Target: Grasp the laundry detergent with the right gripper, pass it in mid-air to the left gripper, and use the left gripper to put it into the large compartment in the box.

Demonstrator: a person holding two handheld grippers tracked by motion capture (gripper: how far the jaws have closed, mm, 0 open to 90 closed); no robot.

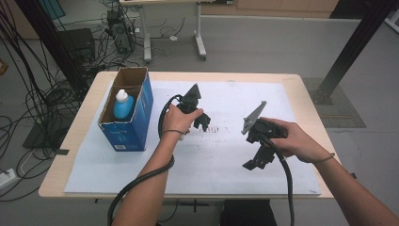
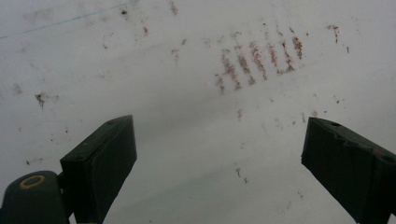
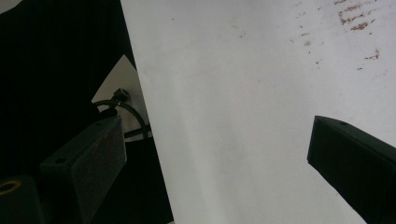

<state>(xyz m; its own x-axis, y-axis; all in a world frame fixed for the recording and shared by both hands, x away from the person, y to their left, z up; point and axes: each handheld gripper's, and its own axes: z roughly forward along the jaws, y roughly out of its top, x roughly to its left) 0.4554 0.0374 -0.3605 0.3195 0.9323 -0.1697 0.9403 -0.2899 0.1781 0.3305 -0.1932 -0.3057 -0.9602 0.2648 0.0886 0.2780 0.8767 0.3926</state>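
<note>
A blue cardboard box (image 1: 129,113) stands open-topped at the table's left, with a blue bottle with a white cap (image 1: 123,104) upright inside it. My left gripper (image 1: 202,121) hovers over the white sheet (image 1: 221,160) just right of the box, jaws wide apart and empty; in the left gripper view its two fingers (image 2: 100,163) frame bare, stained white sheet (image 2: 196,93). My right gripper (image 1: 256,162) hangs over the sheet's right half, pointing toward the front edge, open and empty. The right gripper view has its fingers (image 3: 84,163) spread over the sheet's edge (image 3: 243,116).
The wooden table (image 1: 82,113) carries the white sheet, which has brownish scuff marks (image 1: 219,131) near its middle. Beyond the table lie tangled cables (image 1: 33,94), a desk frame (image 1: 174,33) and a black post (image 1: 355,42). The sheet's middle and far part are bare.
</note>
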